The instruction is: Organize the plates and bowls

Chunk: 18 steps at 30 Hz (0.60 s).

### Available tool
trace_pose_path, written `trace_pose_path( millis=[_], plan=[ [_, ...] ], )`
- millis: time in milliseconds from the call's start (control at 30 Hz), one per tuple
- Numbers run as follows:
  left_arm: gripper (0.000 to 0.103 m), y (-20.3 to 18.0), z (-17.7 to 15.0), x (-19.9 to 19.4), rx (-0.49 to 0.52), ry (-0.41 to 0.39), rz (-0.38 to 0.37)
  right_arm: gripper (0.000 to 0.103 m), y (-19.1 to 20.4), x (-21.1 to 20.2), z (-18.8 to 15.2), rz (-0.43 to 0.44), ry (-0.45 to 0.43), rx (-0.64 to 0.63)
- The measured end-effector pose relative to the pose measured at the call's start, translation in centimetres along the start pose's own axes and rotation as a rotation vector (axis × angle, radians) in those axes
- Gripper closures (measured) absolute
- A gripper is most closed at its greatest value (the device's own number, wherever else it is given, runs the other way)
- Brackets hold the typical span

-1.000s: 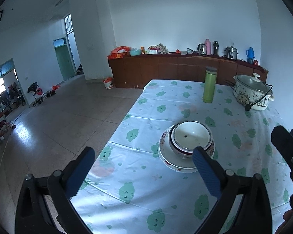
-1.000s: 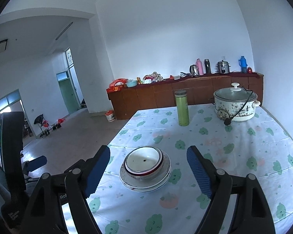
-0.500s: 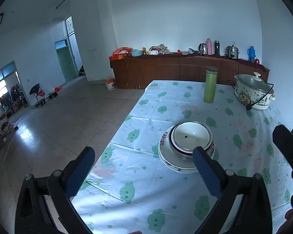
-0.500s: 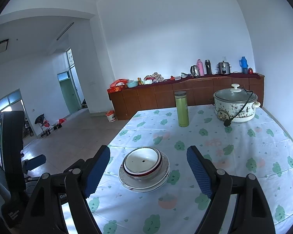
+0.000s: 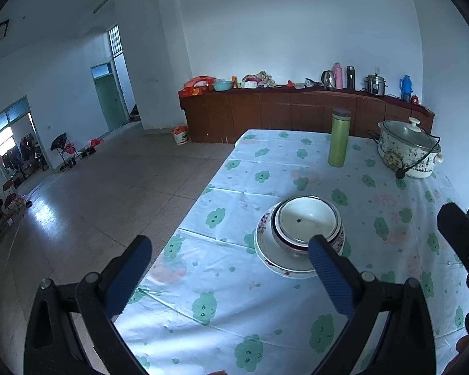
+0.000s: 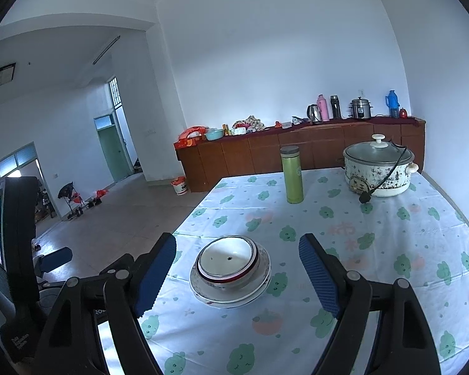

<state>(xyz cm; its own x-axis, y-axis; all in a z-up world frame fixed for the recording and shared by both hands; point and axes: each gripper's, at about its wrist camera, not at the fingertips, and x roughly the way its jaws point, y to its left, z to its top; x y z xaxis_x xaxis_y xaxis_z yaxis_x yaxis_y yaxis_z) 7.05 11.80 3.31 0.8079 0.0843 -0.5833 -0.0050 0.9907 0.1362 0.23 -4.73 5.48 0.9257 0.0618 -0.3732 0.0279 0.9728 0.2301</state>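
A white bowl with a red band [image 5: 308,225] [image 6: 228,261] sits nested in a stack of patterned dishes on a white plate [image 5: 275,257] [image 6: 231,297], near the left edge of the table [image 5: 297,312]. My left gripper [image 5: 231,265] hovers open over the table's near left edge, its right finger just in front of the stack. My right gripper [image 6: 237,268] also stands open, a little short of the stack, nothing between its blue pads. The left gripper's body [image 6: 18,250] shows at the far left of the right wrist view.
A green flask [image 5: 338,139] [image 6: 292,175] stands upright mid-table behind the stack. A lidded patterned cooker [image 5: 408,148] [image 6: 378,168] with a loose black cord sits at the far right. A wooden sideboard [image 5: 297,112] lines the back wall. Tiled floor lies left of the table.
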Motion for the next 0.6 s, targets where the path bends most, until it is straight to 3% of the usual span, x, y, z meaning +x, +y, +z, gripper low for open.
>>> trace_pose_path(
  millis=[600],
  plan=[
    [0.001,-0.32,0.55,0.06,0.003,0.005,-0.009,0.02,-0.51,0.19,0.28,-0.007,0.002,0.003]
  ],
)
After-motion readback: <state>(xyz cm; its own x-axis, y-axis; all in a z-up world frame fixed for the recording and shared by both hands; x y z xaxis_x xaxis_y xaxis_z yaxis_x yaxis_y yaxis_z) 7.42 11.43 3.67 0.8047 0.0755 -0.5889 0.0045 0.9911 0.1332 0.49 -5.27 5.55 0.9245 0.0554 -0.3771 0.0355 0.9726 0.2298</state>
